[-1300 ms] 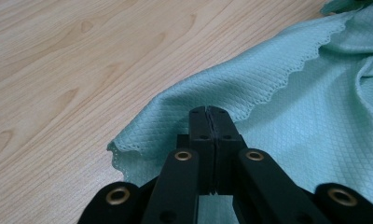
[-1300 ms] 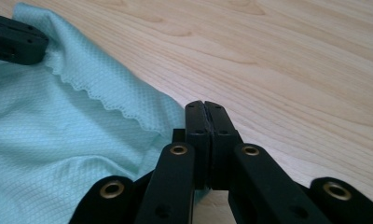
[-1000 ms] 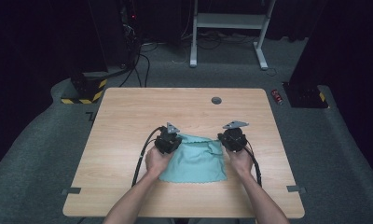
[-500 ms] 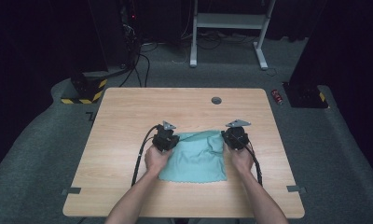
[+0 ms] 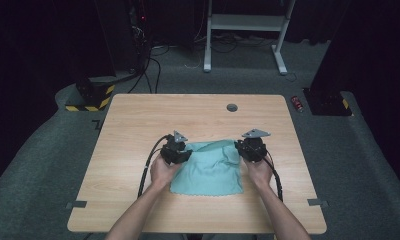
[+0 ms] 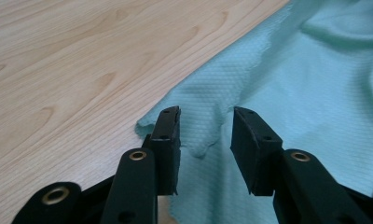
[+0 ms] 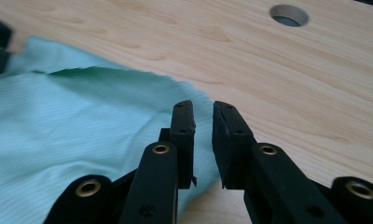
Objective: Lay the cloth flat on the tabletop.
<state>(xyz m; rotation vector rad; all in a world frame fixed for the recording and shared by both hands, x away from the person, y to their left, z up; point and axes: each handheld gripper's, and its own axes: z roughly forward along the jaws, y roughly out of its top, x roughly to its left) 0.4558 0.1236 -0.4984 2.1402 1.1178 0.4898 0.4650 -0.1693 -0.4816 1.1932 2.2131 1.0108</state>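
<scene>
Lying folded on the near half of the wooden table, the teal cloth sat between the two grippers, its far corners just under their tips. The left gripper had just been opening its jaws; they stood apart with a corner of the fabric visible in the gap, and the pads no longer pressed on it. The right gripper had likewise just been parting, a narrow slit between its pads and the cloth edge below and beside them, not pinched.

The risk from here, as I judged it, was that a pad still snagged the weave, so lifting away would drag a corner and undo the fold. The top layer was rumpled near the right gripper and could slump open. Cables trailing across the table might also catch the near hem.

Farther off, a round hole marked the tabletop. No brand, label or writing was legible anywhere.
</scene>
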